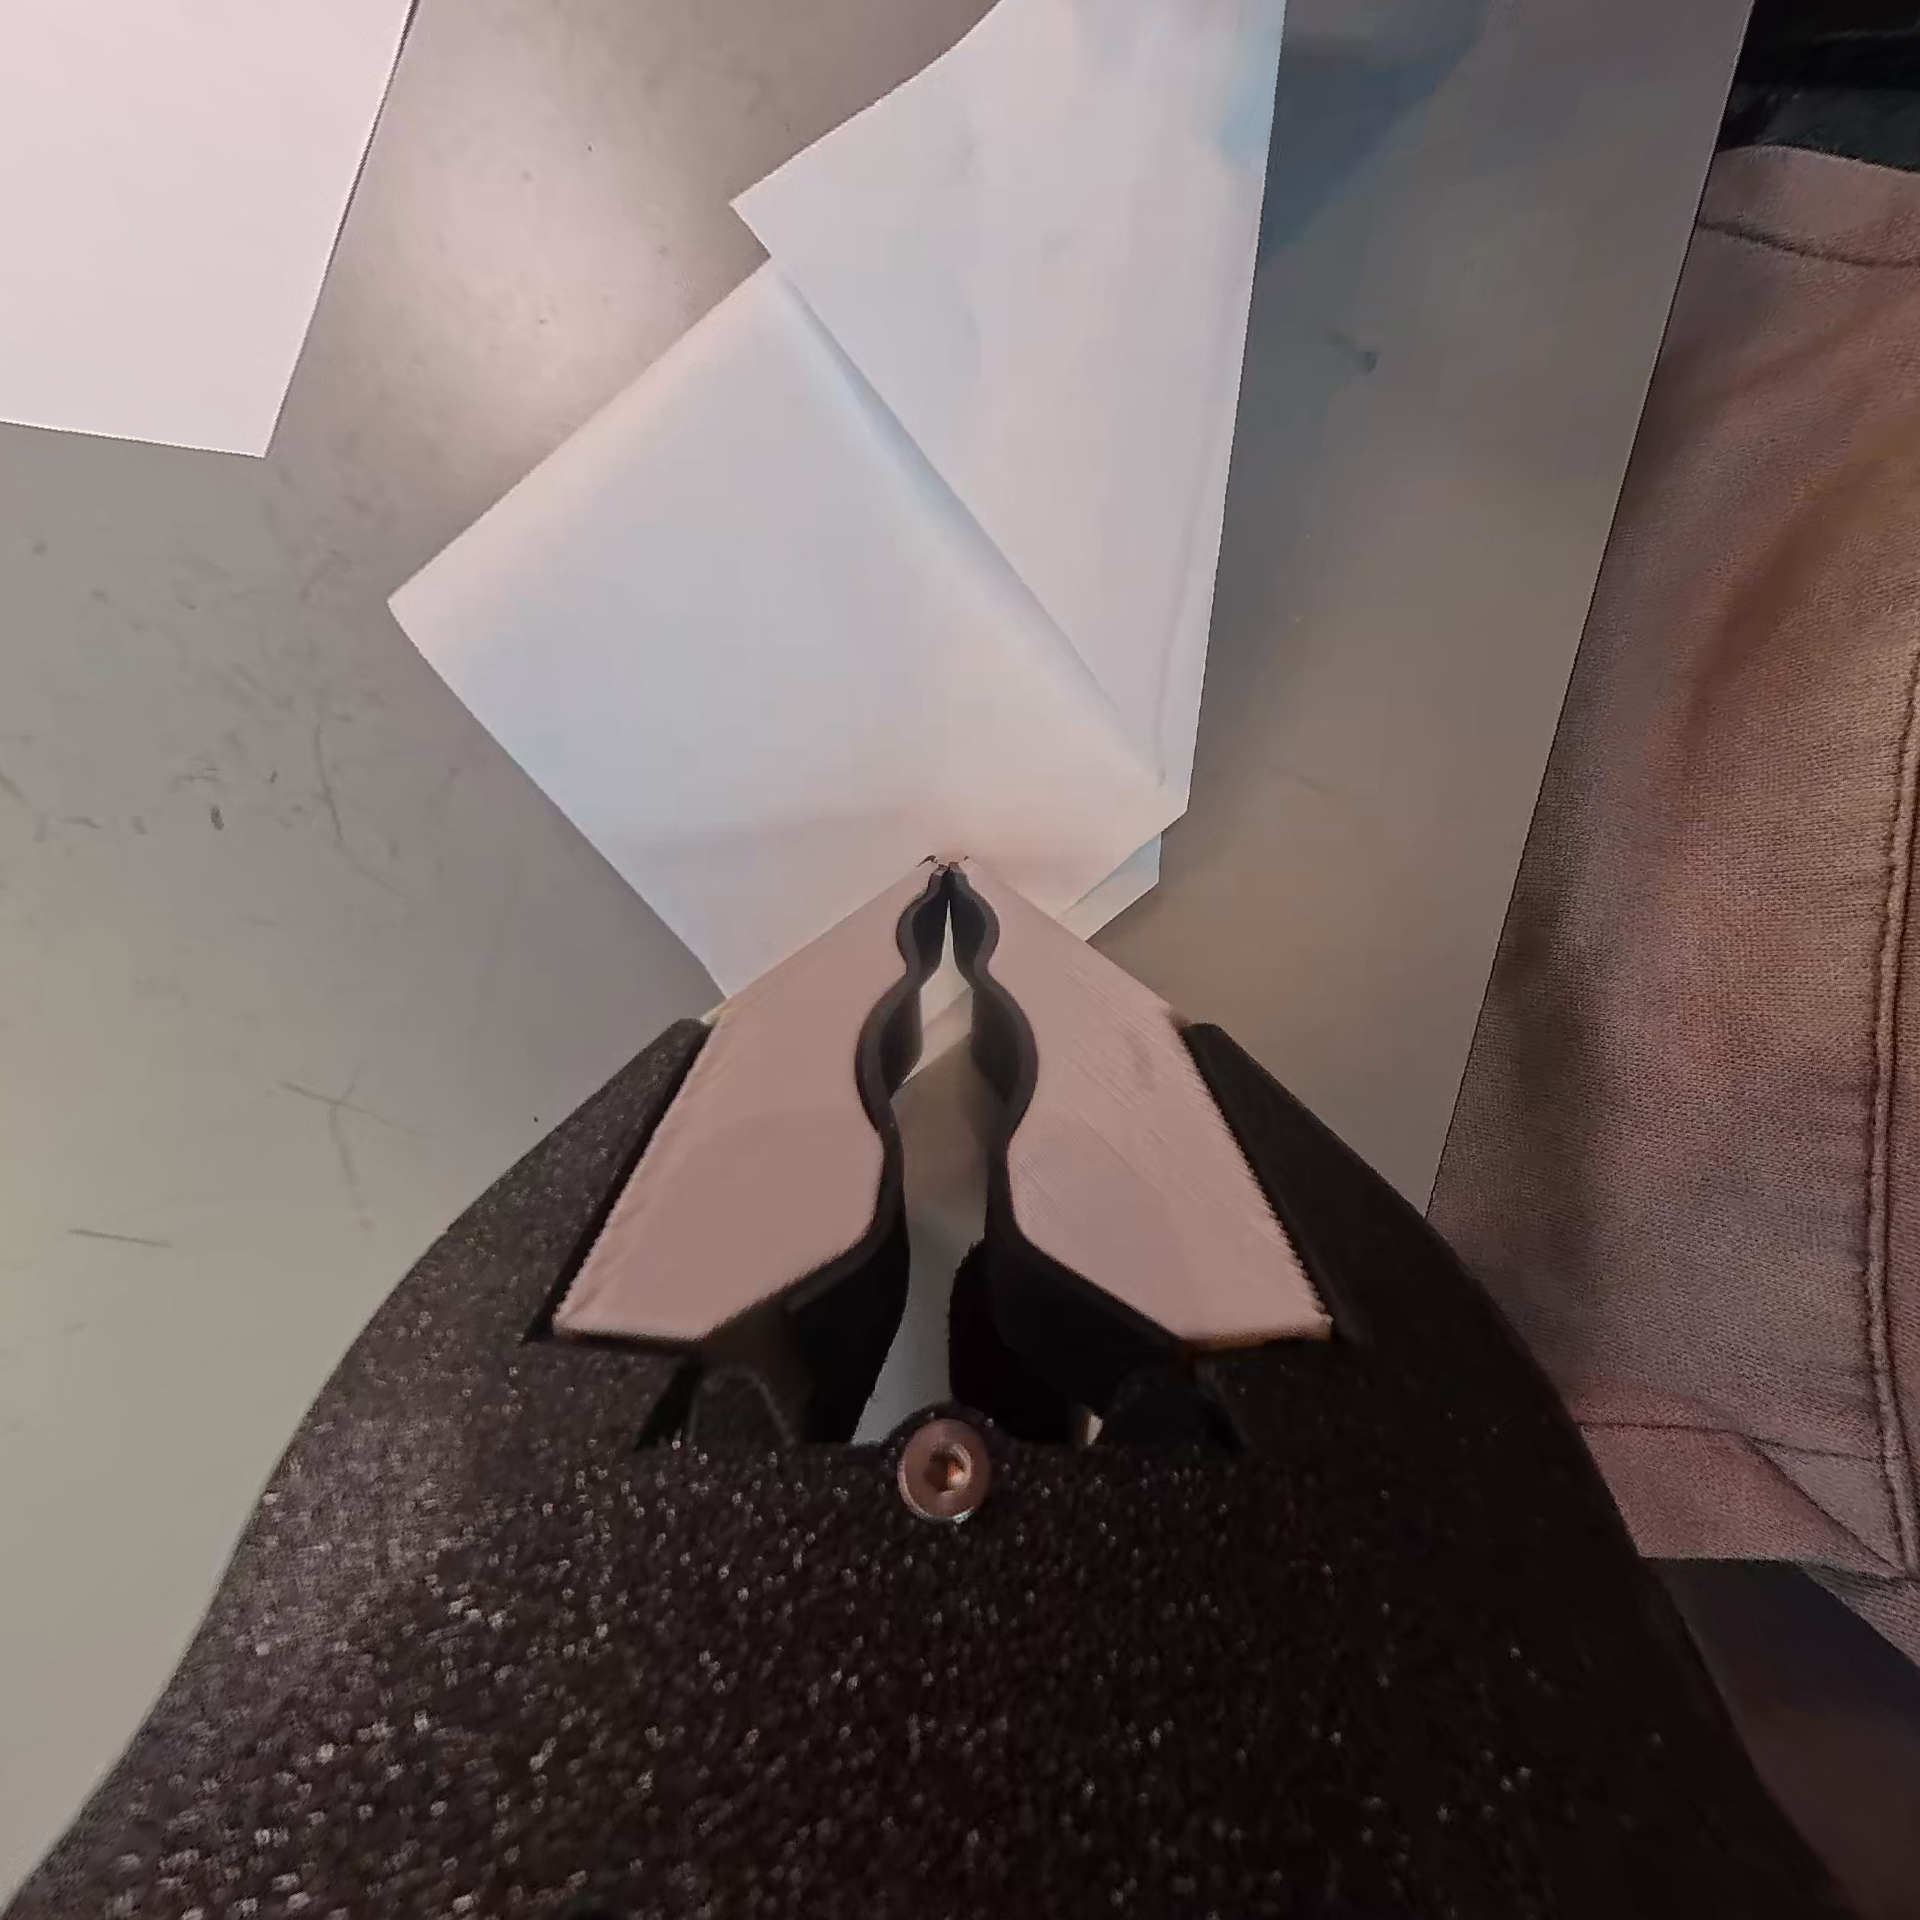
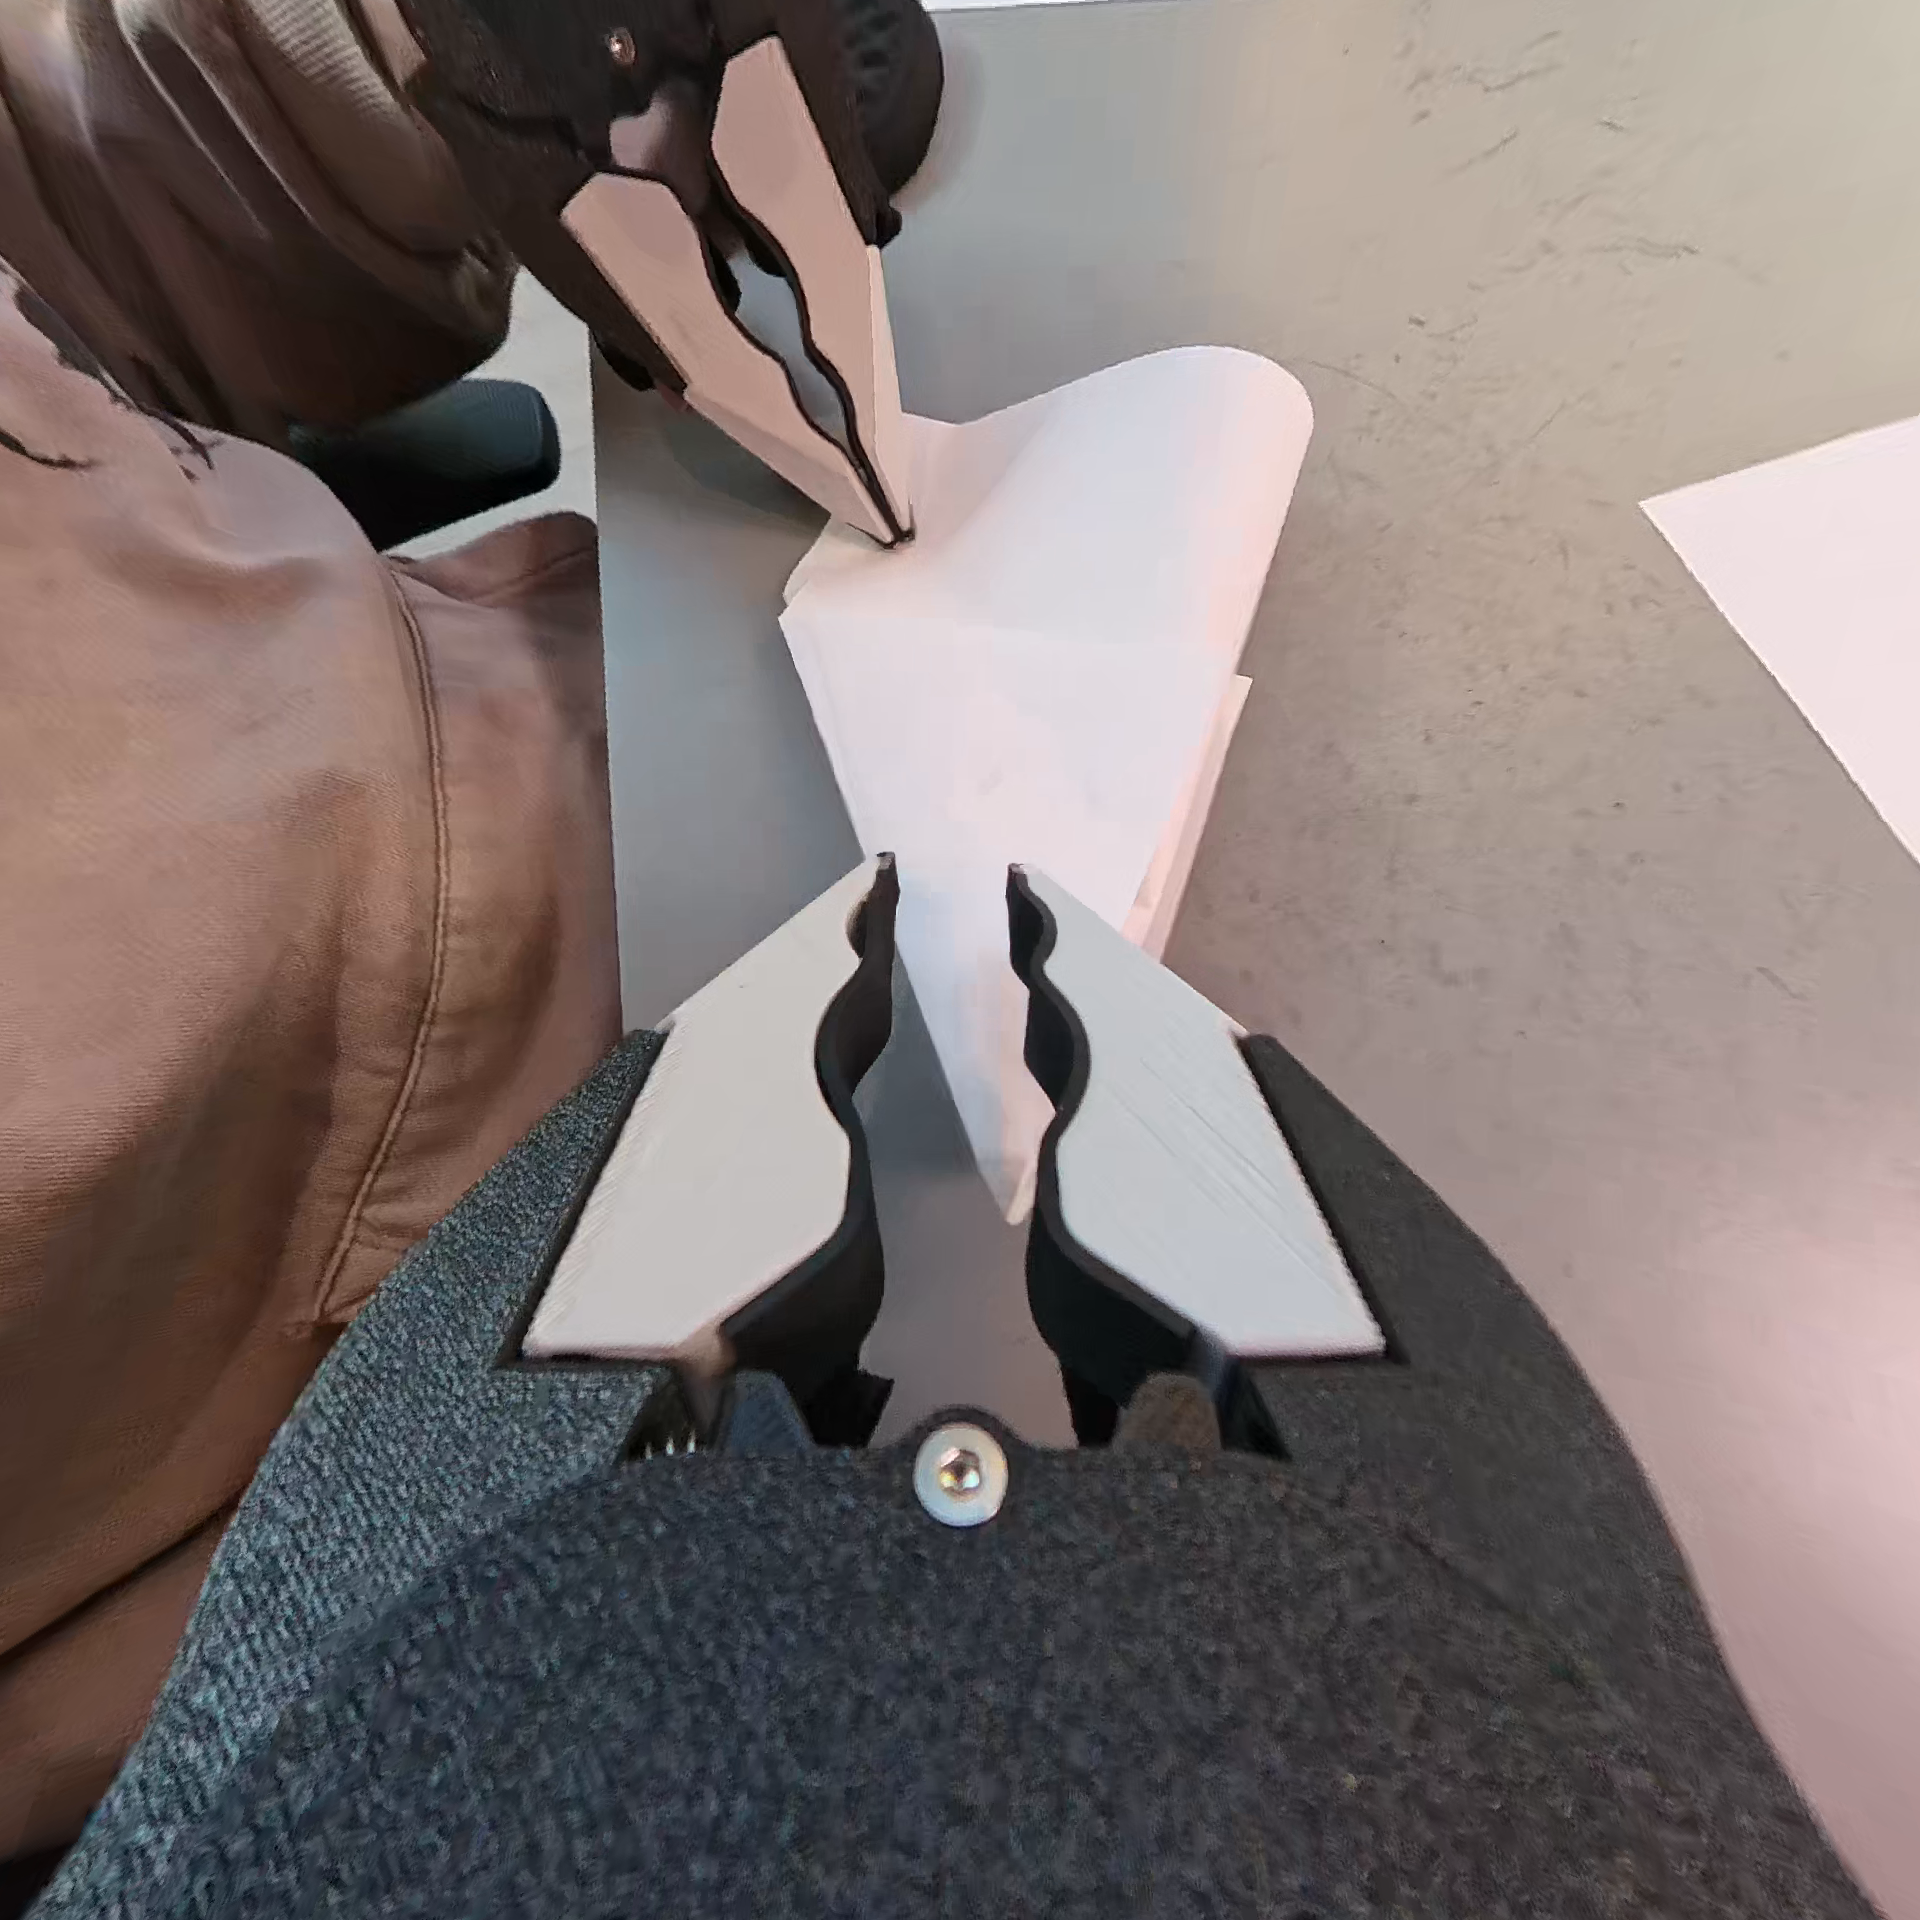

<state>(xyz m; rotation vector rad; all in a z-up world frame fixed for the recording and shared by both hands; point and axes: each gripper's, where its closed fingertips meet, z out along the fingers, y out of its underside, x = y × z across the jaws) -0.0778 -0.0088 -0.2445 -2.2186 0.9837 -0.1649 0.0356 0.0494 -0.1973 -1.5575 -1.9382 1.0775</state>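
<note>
Left tongs (image 1: 943, 871): pinching a corner of the folded white paper (image 1: 790, 623), lying on the grey worktop (image 1: 208, 831). Right tongs (image 2: 951, 868): gaping narrowly, straddling the paper's opposite raised corner. Second sheet (image 2: 1808, 613): lying apart.

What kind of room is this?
Probably an office or workroom: a scuffed grey flat tabletop, loose white paper sheets, and a dark padded chair armrest beside the table edge.

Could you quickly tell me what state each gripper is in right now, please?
Left gripper: shut on the folded white paper, pinching its near corner.
Right gripper: open, a corner of the paper lying between its fingers, not clamped.
</note>
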